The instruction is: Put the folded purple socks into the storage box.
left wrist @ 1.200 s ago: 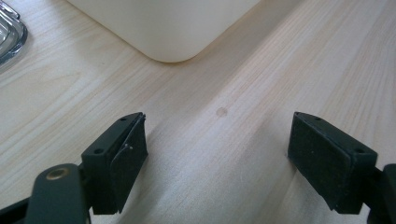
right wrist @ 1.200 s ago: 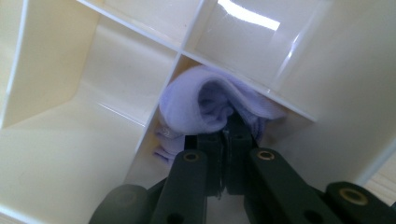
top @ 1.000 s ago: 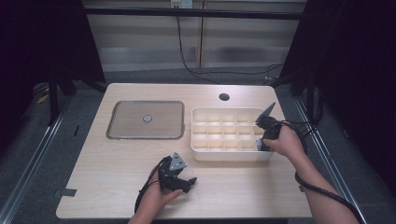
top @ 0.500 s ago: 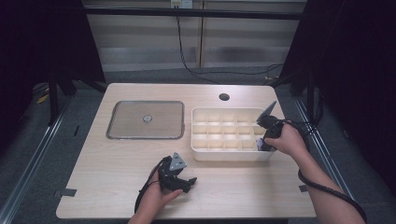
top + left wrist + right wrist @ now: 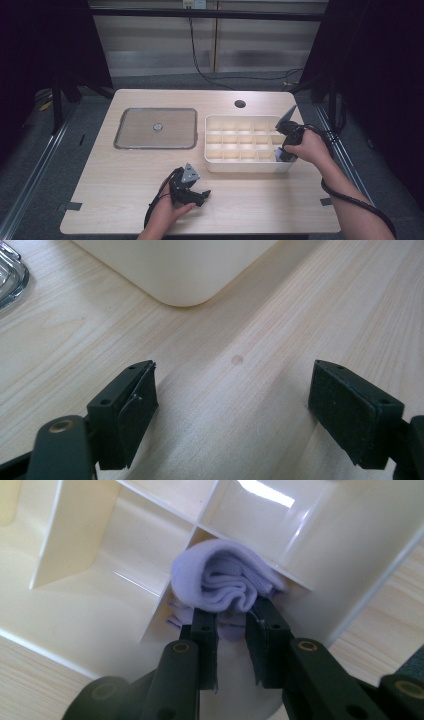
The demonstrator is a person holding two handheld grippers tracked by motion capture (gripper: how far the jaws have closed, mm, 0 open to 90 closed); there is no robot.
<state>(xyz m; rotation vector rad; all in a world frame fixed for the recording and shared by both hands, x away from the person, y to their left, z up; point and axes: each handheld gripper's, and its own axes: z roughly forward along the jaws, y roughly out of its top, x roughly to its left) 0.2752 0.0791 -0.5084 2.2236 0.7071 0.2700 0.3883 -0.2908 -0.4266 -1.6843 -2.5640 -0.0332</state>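
Right gripper (image 5: 231, 625) is pinched narrow on the rolled lilac sock (image 5: 225, 582) in the near-right corner cell of the divided tray (image 5: 240, 165) — soft, light, squashy, best gripped across its bunched folds — while the left gripper (image 5: 232, 415) rests wide open on the tabletop (image 5: 280, 315).

Table (image 5: 125, 200): tray (image 5: 155, 129) on its left half, divided box (image 5: 247, 145) to the tray's right, just apart. Hole (image 5: 240, 104) in the tabletop behind the box. Cloth (image 5: 225, 582) in the box's near-right compartment, w/ right gripper (image 5: 285, 150) at that corner. Left gripper (image 5: 192, 192) on the table in front of the box's near-left corner, near the front edge.
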